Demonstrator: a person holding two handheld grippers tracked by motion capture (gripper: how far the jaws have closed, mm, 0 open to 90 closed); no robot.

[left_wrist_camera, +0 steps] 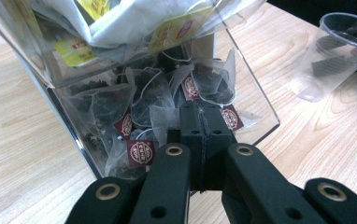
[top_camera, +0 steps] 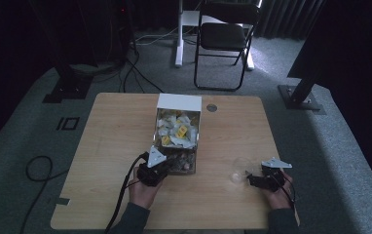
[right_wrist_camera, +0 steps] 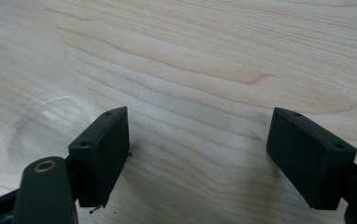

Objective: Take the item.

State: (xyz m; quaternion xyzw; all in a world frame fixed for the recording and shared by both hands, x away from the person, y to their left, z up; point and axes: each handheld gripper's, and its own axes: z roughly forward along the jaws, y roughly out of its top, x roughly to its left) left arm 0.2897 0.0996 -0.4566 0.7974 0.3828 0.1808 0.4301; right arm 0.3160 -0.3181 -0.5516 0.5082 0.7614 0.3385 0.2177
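High view shows us at a wooden surface (top_camera: 111, 146) with a clear box of tea bags (top_camera: 176, 134) in the middle and a clear plastic cup (top_camera: 240, 171) lying on its side near our right gripper (top_camera: 252, 180), whose jaws stand wide apart over bare wood. Our left gripper (left_wrist_camera: 200, 126) sits at the box's open front, jaws pressed together, possibly pinching a tea bag (left_wrist_camera: 162, 119), though we cannot tell for sure. We judge that pulling back could drag out tangled neighbouring bags by their strings, or shift the light box.
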